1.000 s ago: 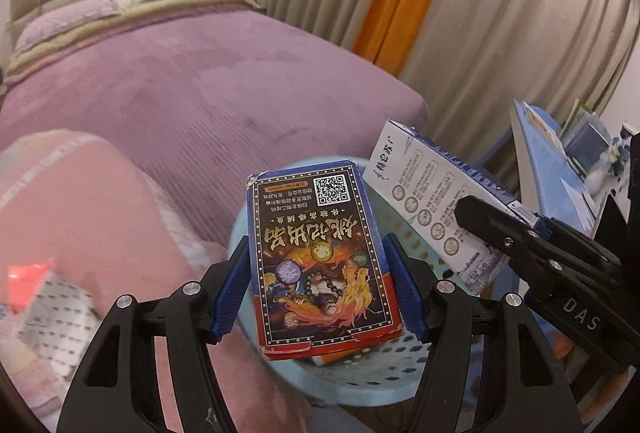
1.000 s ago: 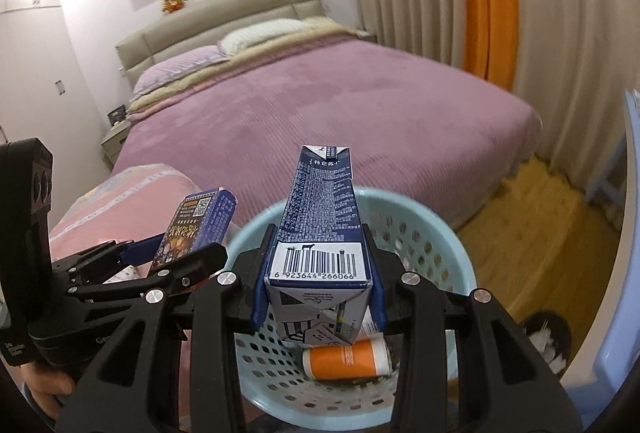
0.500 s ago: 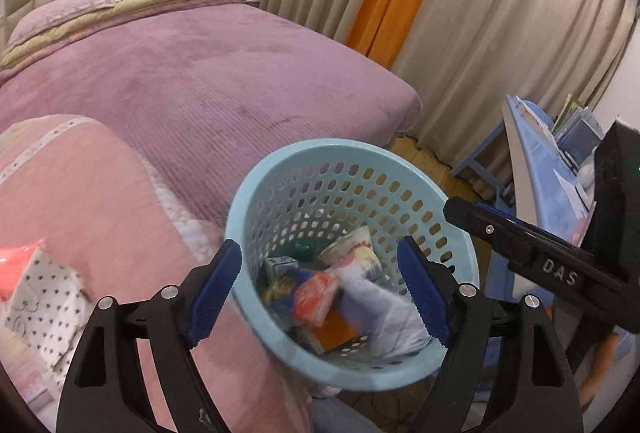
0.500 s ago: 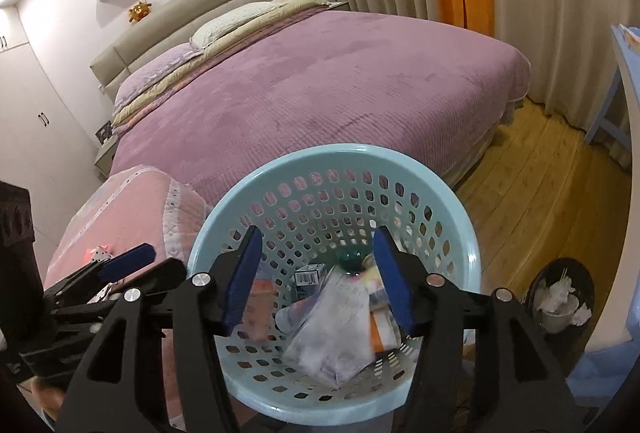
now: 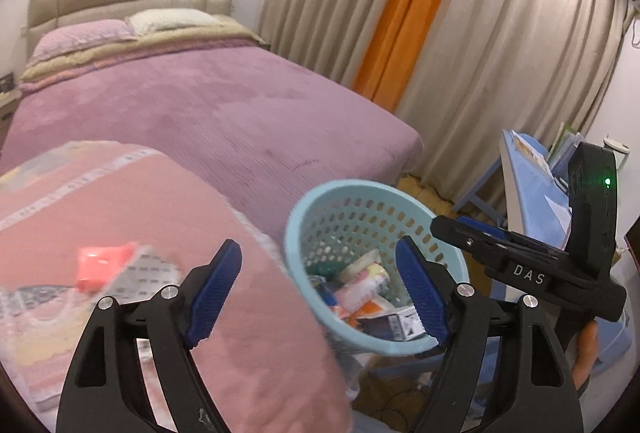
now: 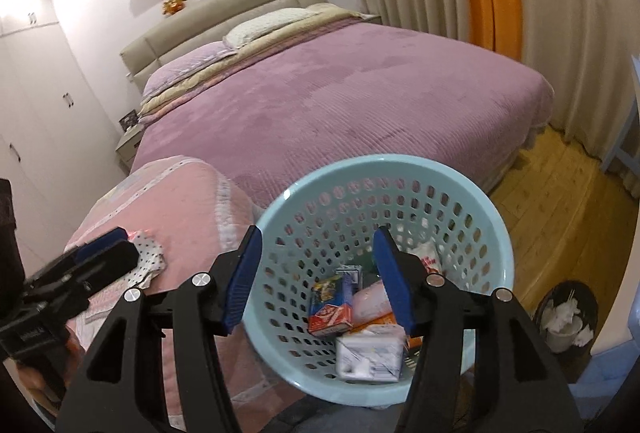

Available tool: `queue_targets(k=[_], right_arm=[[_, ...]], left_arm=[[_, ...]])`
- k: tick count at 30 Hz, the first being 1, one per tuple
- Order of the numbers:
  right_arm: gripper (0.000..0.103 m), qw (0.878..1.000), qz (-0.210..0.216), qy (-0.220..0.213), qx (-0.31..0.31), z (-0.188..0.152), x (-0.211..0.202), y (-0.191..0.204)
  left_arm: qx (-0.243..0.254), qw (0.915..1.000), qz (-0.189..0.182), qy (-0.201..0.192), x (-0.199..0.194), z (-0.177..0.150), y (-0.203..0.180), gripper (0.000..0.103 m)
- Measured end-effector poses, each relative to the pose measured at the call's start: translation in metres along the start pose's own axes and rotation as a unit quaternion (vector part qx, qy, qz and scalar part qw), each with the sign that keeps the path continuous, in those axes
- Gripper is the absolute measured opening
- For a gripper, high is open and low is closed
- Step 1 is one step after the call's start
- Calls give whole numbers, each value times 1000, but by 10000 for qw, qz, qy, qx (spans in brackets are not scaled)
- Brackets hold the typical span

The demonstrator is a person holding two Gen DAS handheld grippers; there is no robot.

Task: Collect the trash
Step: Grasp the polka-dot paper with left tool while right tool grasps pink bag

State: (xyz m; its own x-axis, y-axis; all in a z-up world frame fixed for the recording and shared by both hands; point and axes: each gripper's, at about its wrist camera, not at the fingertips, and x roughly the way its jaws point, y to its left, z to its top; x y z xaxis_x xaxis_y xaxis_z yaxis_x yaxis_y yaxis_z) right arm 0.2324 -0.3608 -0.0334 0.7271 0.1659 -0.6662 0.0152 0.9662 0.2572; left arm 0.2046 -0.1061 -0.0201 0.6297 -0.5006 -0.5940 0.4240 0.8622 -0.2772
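A light blue perforated basket (image 6: pixel 496 233) stands beside the bed and holds several pieces of trash, among them a colourful card box (image 6: pixel 332 303) and a white-and-blue carton (image 6: pixel 368 353). It also shows in the left wrist view (image 5: pixel 304 217). My right gripper (image 6: pixel 316 277) is open and empty just above the basket. My left gripper (image 5: pixel 320 293) is open and empty over the basket's left rim and the pink blanket (image 5: pixel 120 201). A red packet (image 5: pixel 102 267) and a dotted white wrapper (image 5: pixel 148 271) lie on the blanket.
A purple bed (image 6: pixel 340 101) fills the background. A small dark bin (image 6: pixel 564 317) with white tissue stands on the wooden floor at the right. A blue desk (image 5: pixel 532 185) with papers is at the far right. Curtains (image 5: pixel 480 33) hang behind.
Both grippers opened and dropped their boxes into the basket. Since then the left gripper has swung left over the pink blanket and the right has shifted left.
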Motion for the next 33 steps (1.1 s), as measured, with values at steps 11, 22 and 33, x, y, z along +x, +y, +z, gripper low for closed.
queue_targets(k=[11, 22, 33], right_arm=[[54, 9979, 413, -55, -504, -7, 0, 54], [36, 9909, 802, 243, -1054, -18, 31, 119], [35, 9896, 778, 463, -1118, -22, 53, 128]], left_arm=[[-744, 9955, 497, -317, -55, -14, 86, 70], [-931, 9932, 571, 397, -31, -31, 139, 68], [-803, 9899, 723, 922, 14, -38, 139, 47]])
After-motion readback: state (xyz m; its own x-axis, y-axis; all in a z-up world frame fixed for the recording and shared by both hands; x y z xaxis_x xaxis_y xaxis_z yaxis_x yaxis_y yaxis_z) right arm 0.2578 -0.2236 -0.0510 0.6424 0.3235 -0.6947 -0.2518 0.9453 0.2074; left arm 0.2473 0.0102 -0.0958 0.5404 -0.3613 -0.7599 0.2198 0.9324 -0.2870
